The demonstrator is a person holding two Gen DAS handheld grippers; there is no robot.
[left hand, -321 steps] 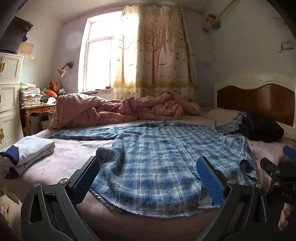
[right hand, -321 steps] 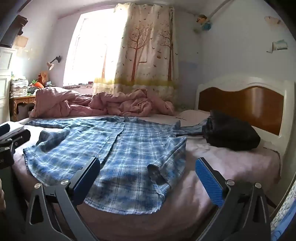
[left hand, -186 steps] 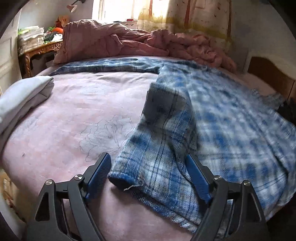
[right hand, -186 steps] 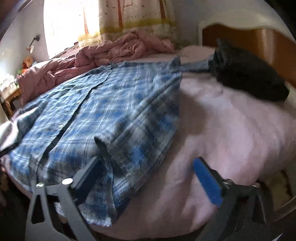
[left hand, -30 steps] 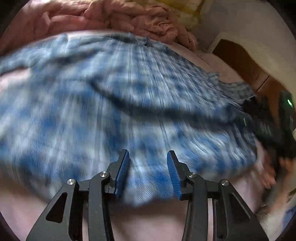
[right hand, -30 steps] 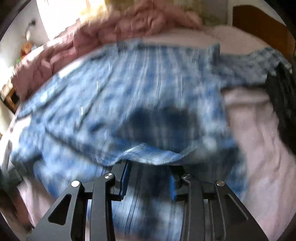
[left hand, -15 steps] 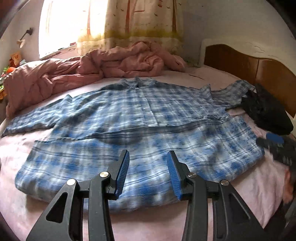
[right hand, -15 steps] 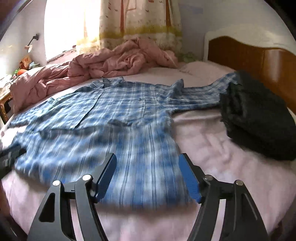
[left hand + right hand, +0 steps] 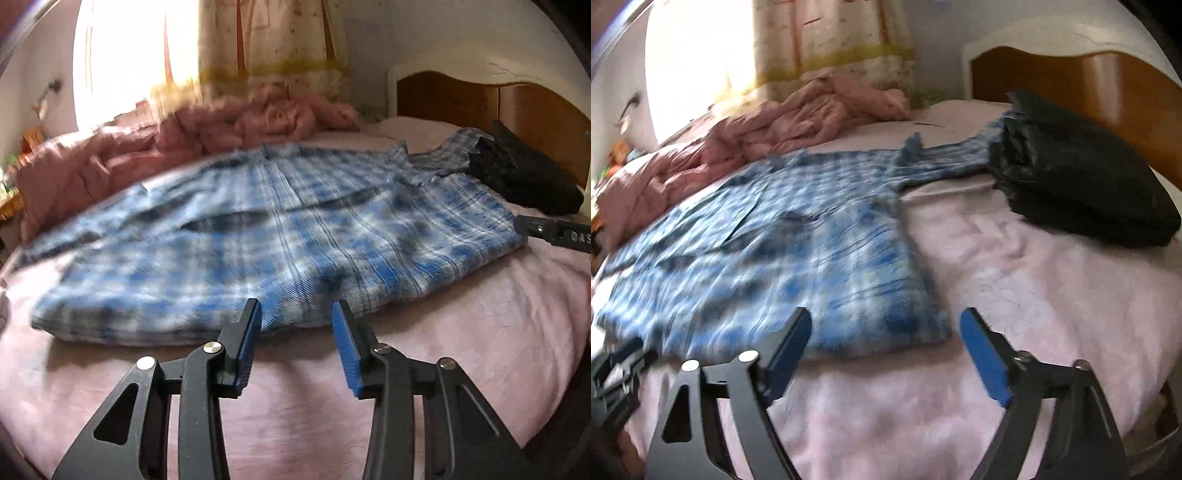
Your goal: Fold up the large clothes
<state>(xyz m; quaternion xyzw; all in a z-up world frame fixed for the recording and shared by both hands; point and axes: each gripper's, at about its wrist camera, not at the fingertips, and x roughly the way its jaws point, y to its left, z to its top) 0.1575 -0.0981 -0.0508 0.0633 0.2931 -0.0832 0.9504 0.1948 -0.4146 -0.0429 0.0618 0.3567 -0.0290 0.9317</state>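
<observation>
Blue and white checked shirt on a pink bed, black clothes pile, pink blanket

To your right, the right gripper shows the white letters "DAS" on its black body; you can read nothing else.

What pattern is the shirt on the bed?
Blue and white plaid shirt, blurred in both views, a little clearer in the left wrist view.

Pink bedsheet bare in front. Crumpled pink quilt by curtain. Black folded garment beside wooden headboard.
</observation>
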